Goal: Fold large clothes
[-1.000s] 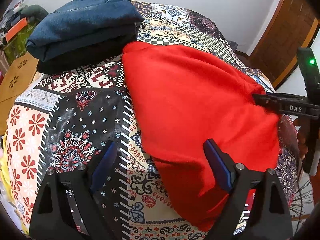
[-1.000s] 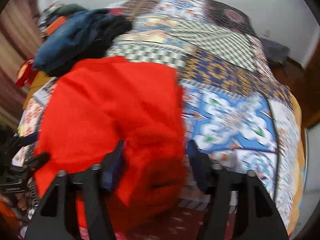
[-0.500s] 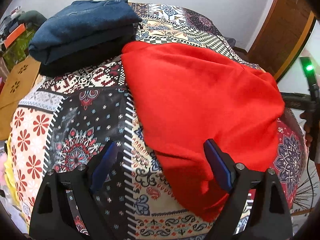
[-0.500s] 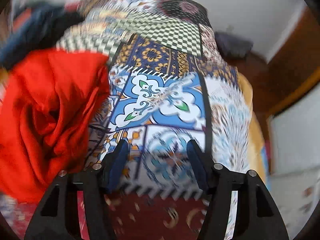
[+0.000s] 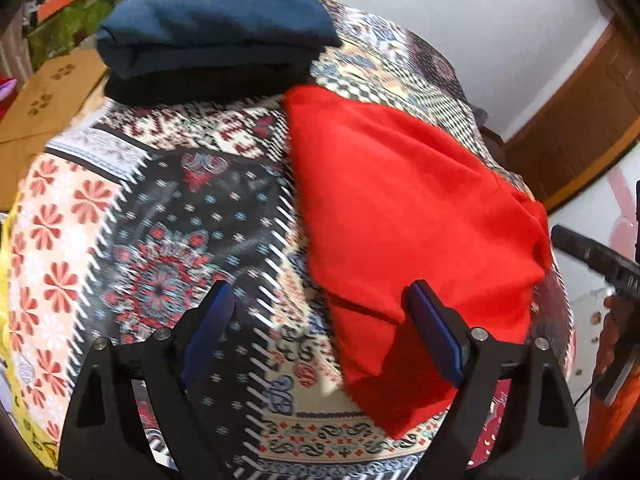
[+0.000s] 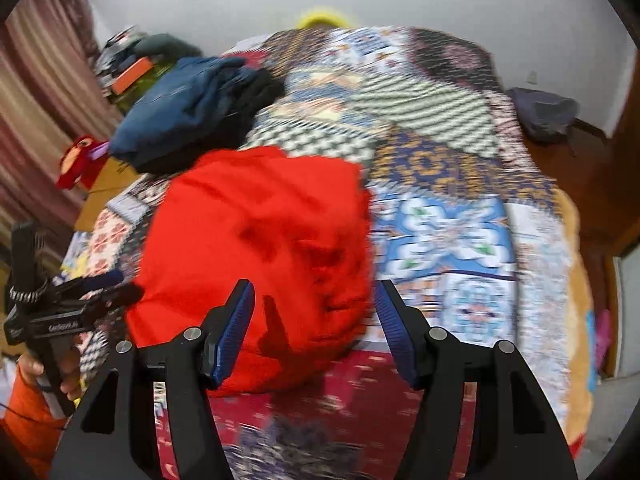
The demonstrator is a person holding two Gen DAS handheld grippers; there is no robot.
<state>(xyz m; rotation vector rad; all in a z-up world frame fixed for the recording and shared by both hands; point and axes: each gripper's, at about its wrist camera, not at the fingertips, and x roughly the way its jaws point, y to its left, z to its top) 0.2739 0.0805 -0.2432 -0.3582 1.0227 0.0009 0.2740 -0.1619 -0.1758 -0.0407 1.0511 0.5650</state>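
One red garment [image 5: 404, 216] lay folded on the patchwork bedspread [image 5: 160, 240], occupying centre to right of the left wrist frame; its cloth looked soft and matte, with a straight left edge and a bunched right corner. One stack of folded clothes [image 5: 212, 28] sat at upper left, touching the red garment's top corner: a dark blue denim-like piece above a black one. One flat cardboard sheet [image 5: 44, 100] lay off the bed at far left.

Two grippers were counted. The left gripper [image 5: 320, 316] held its blue-padded jaws wide apart, empty, above the garment's near left edge. The right gripper [image 6: 314, 312] likewise stood spread and empty, over the garment's near end.

The right wrist view alone showed a striped curtain [image 6: 36, 92] at left, a red soft toy [image 6: 78, 160] beside it, and a grey bag [image 6: 544, 112] at upper right. It was motion-blurred. The left wrist view alone showed a wooden door [image 5: 580, 120].
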